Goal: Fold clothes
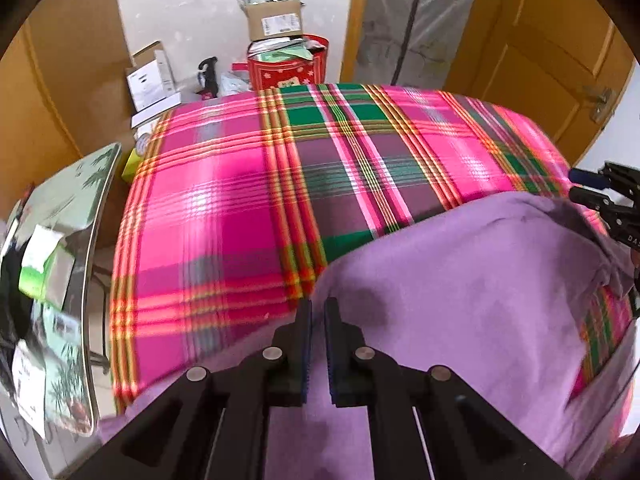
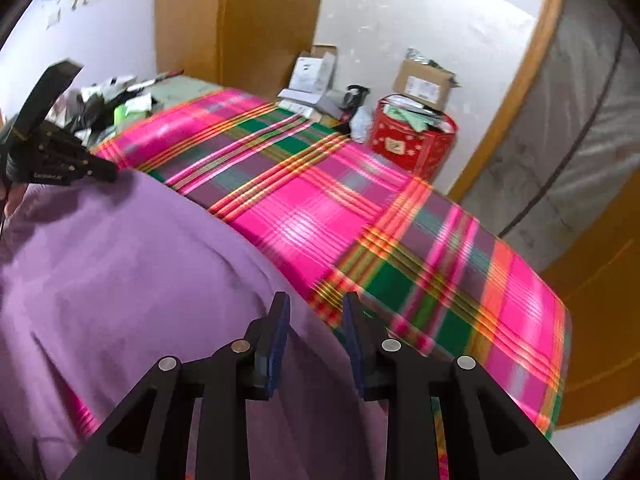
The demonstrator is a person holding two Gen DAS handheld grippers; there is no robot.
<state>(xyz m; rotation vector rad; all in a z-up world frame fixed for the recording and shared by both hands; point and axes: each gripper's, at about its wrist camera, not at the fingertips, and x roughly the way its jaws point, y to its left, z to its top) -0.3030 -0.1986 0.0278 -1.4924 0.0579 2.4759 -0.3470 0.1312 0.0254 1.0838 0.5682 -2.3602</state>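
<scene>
Two hand-held grippers over purple garment (image 1: 460, 280): left (image 1: 318, 308) nearly closed, right (image 2: 316, 304) parted, empty.

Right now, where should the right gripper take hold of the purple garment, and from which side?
Likely its near right edge, where the purple garment ends against the plaid sheet. Come from the sheet side, low and flat: the edge lies just ahead of the open right gripper, free of folds.

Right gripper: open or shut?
Open. The right gripper shows a clear gap between its fingers, nothing held; purple garment lies beneath on the plaid cloth.
</scene>
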